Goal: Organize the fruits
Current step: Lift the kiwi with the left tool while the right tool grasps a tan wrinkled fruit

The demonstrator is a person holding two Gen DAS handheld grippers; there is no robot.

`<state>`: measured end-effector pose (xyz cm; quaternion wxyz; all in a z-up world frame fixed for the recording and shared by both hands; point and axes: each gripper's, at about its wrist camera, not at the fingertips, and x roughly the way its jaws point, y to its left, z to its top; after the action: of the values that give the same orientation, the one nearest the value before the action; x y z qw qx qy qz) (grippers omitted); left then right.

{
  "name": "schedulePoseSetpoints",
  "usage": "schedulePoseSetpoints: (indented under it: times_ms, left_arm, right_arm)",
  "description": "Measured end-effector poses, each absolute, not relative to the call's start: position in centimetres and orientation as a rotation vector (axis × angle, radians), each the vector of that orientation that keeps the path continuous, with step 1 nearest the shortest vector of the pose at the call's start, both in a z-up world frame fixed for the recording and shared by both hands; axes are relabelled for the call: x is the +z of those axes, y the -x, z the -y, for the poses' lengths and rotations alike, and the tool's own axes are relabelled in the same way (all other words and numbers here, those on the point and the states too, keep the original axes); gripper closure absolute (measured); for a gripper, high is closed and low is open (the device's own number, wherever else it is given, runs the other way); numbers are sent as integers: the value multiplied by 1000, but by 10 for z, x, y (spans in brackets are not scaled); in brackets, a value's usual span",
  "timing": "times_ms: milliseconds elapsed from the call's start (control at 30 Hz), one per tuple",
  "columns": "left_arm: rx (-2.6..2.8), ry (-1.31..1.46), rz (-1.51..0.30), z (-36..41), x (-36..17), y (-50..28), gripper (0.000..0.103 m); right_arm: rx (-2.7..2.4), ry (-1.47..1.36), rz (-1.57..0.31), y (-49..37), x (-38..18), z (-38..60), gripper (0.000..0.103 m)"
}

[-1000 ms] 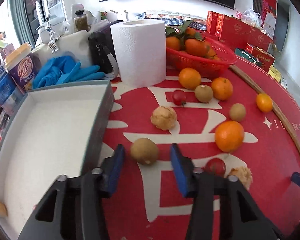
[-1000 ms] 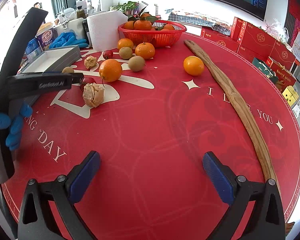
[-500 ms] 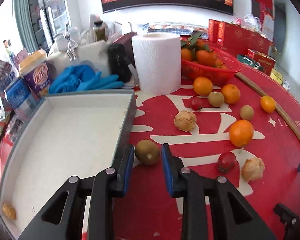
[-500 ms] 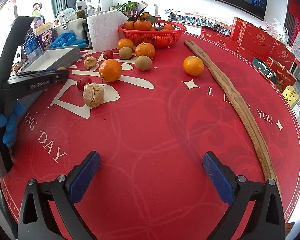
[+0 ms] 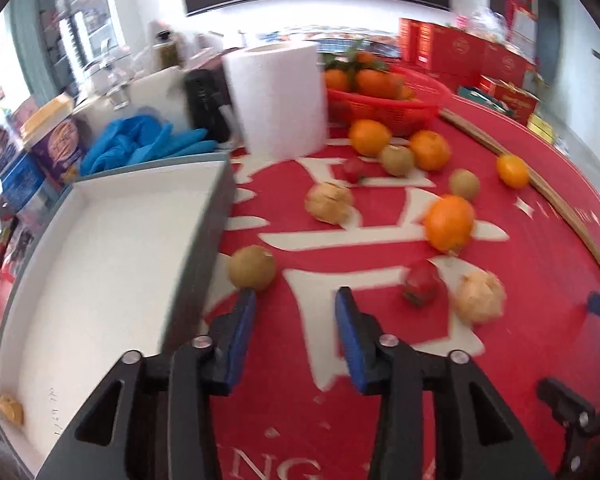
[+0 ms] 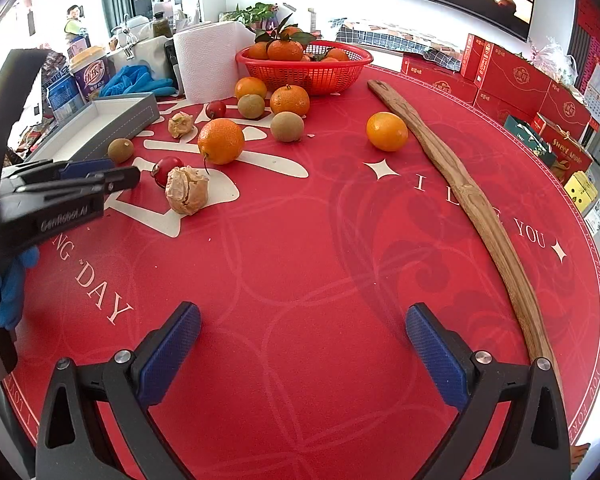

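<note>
Left gripper (image 5: 296,308) released, jaws just opened, nothing but red tablecloth (image 5: 520,360) between the pads; kiwi (image 5: 252,267) lying on the cloth just past the left fingertip, close beside the grey wall of the white-lined box (image 5: 196,240). Right gripper (image 6: 302,338) spread wide and empty over bare cloth, well away from the box. Beyond the kiwi, further from the box: oranges, more kiwis, two red fruits, two papery husks. Red basket (image 5: 384,110) of tangerines behind, next to the paper roll (image 5: 278,100).

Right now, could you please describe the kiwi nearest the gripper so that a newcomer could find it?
Start at the grey box on the table's left. The kiwi lies on the red cloth beside its wall. It is the only fruit by the box.
</note>
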<state>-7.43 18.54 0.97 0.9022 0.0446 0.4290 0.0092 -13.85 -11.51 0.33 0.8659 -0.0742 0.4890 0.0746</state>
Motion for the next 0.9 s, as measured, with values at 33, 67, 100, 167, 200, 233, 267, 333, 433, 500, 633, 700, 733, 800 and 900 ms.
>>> schedulePoseSetpoints:
  times_ms: [33,67,100,167,200,233,267,333,433,500,633,700,733,800,900]
  left_arm:
    - [29,-72,-886,-189,9,71,51]
    - [32,-71,-881,-189,9,69,50]
    - [34,-82,-884,-188,9,64,49]
    - [25,-72,-886,-187,9,56,49]
    - [22,-67,-888,-187,9,52,49]
    - [23,-63,-888,-186,9,48,49]
    - [23,-56,-890,-186,9,44,49]
    - [27,-57,-888,-184,10,40,61]
    - [19,-94,-882,-182,10,41,74]
    - [10,-95,-881,-183,10,47,74]
    - [13,-93,-880,-182,9,63,73]
    - [15,-85,-880,-183,10,73,73]
    - [15,-81,-879,-184,10,77,73]
    - [5,-68,-879,-187,10,83,73]
    - [-4,-74,-879,-191,10,91,73]
  right_arm:
    - [156,155,-1024,139,3,115,0]
    - [156,155,-1024,139,3,115,0]
    - [156,155,-1024,139,3,115,0]
    - [156,155,-1024,139,3,115,0]
    - [156,156,-1024,139,3,116,0]
    - [156,155,-1024,139,3,115,0]
    - [156,155,-1024,139,3,116,0]
    - [156,155,-1024,139,3,116,0]
    - [153,156,-1023,140,3,115,0]
    - [150,157,-1024,140,4,115,0]
    - [158,162,-1045,132,4,107,0]
    - [189,177,-1069,123,3,97,0]
    - [209,186,-1075,118,2,89,0]
    - [243,200,-1074,109,0,74,0]
    - [276,210,-1059,92,-3,54,0]
